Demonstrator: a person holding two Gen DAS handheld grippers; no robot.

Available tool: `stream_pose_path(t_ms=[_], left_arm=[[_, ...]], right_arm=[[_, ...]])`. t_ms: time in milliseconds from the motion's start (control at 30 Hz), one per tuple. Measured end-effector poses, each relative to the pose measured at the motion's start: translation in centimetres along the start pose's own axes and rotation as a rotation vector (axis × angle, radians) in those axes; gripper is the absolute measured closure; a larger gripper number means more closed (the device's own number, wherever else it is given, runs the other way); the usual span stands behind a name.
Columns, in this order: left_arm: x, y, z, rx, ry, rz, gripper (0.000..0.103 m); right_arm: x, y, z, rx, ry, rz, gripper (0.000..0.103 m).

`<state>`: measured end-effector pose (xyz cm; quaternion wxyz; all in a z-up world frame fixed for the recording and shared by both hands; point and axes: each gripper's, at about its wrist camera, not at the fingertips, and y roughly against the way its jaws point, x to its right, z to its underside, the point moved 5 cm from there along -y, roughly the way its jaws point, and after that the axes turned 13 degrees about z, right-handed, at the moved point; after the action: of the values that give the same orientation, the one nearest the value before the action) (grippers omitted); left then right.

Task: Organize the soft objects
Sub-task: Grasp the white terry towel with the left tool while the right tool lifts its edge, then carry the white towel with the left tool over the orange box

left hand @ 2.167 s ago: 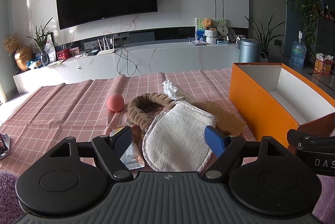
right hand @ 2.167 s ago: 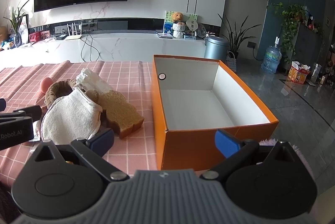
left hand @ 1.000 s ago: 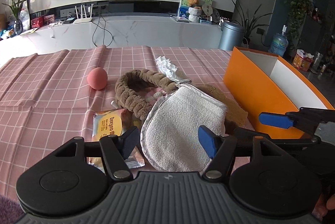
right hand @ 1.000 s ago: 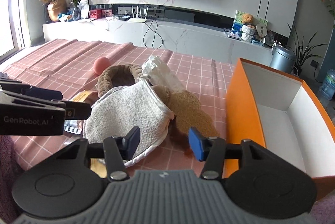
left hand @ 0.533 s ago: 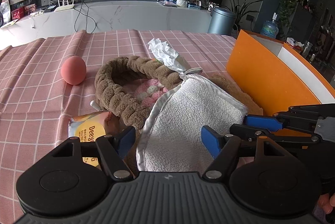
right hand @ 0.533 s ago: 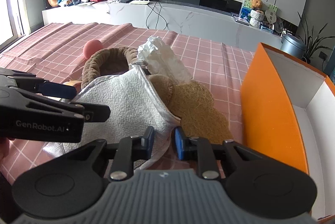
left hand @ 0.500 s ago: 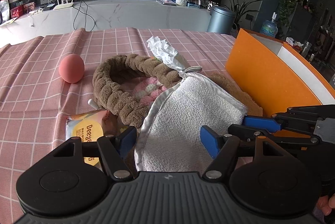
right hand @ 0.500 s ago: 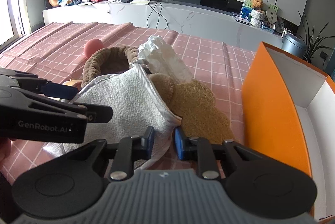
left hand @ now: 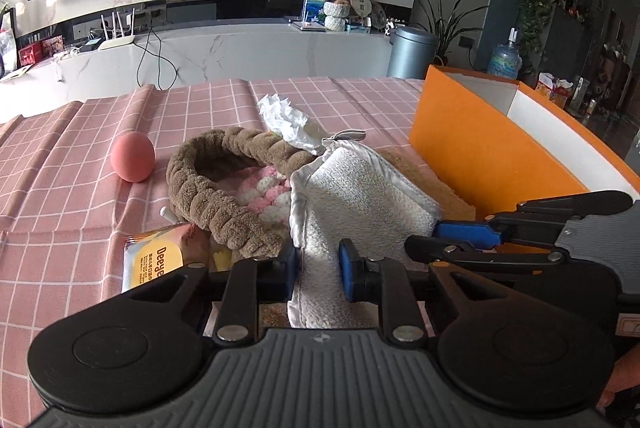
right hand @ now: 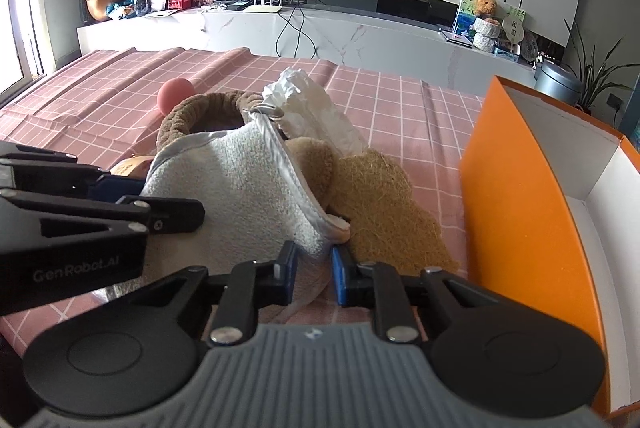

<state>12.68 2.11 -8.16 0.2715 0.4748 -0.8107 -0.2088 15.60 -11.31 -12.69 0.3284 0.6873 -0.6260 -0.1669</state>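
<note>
On the tabletop with a pink checked cloth (left hand: 80,228), the white terry mitt (left hand: 352,196) lies over a brown plush braided ring (left hand: 208,188). A pink ball (left hand: 133,156) sits left of the ring; the orange cardboard box (left hand: 480,156) stands right.

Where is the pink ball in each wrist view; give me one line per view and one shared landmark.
Left wrist: pink ball sits left of centre on the checked cloth, left of the brown plush ring.
Right wrist: only its top shows, upper left of centre, behind the ring's rim.
Shared landmark: the orange box at right.

"Deeye" on packet (left hand: 160,260); "GenRobot.AI" on left hand-held gripper (right hand: 120,188)
</note>
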Motion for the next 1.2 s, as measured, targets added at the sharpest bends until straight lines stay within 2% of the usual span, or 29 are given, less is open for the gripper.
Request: stream_pose_path(t_ms=[67, 200, 333, 433, 567, 733, 800, 1033, 1100, 1133, 1200], left_arm=[[0.5, 0.8, -0.4, 0.024, 0.007, 0.012, 0.083], [1.1, 2.2, -1.1, 0.070, 0.016, 0.015, 0.085], [1.0, 4.3, -2.0, 0.134, 0.030, -0.005, 0.086], [0.0, 6.0, -2.5, 0.176, 0.053, -0.050, 0.086], [-2.4, 7.1, -2.0, 0.177, 0.118, -0.119, 0.086], [-4.7, 7.1, -0.4, 0.156, 0.187, -0.183, 0.086], [-5.2, 6.8, 0.1, 0.147, 0.204, -0.184, 0.086], [-6.6, 7.0, 1.6, 0.150, 0.229, -0.182, 0.086], [-6.7, 7.0, 1.8, 0.151, 0.234, -0.179, 0.086], [-6.7, 7.0, 1.9, 0.152, 0.235, -0.177, 0.086], [-6.7, 6.9, 2.0, 0.151, 0.240, -0.170, 0.086]], right_arm=[[0.2, 0.8, -0.1, 0.031, -0.004, 0.010, 0.084], [0.8, 2.9, -0.6, 0.093, -0.022, 0.030, 0.068], [1.1, 4.3, -0.5, 0.110, -0.047, 0.025, 0.058], [0.5, 4.5, 0.0, 0.078, -0.056, -0.015, 0.054], [-1.1, 4.0, 1.0, -0.006, -0.082, -0.114, 0.039], [-4.5, 2.9, 1.9, -0.076, -0.053, -0.204, 0.038], [-5.7, 2.2, 2.1, -0.084, -0.025, -0.205, 0.039], [-7.3, -0.2, 2.6, -0.149, -0.006, -0.215, 0.051], [-7.6, -0.5, 2.8, -0.151, 0.013, -0.211, 0.068], [-7.8, -0.5, 2.9, -0.137, 0.039, -0.195, 0.072], [-7.9, -0.5, 2.9, -0.123, 0.060, -0.181, 0.095]])
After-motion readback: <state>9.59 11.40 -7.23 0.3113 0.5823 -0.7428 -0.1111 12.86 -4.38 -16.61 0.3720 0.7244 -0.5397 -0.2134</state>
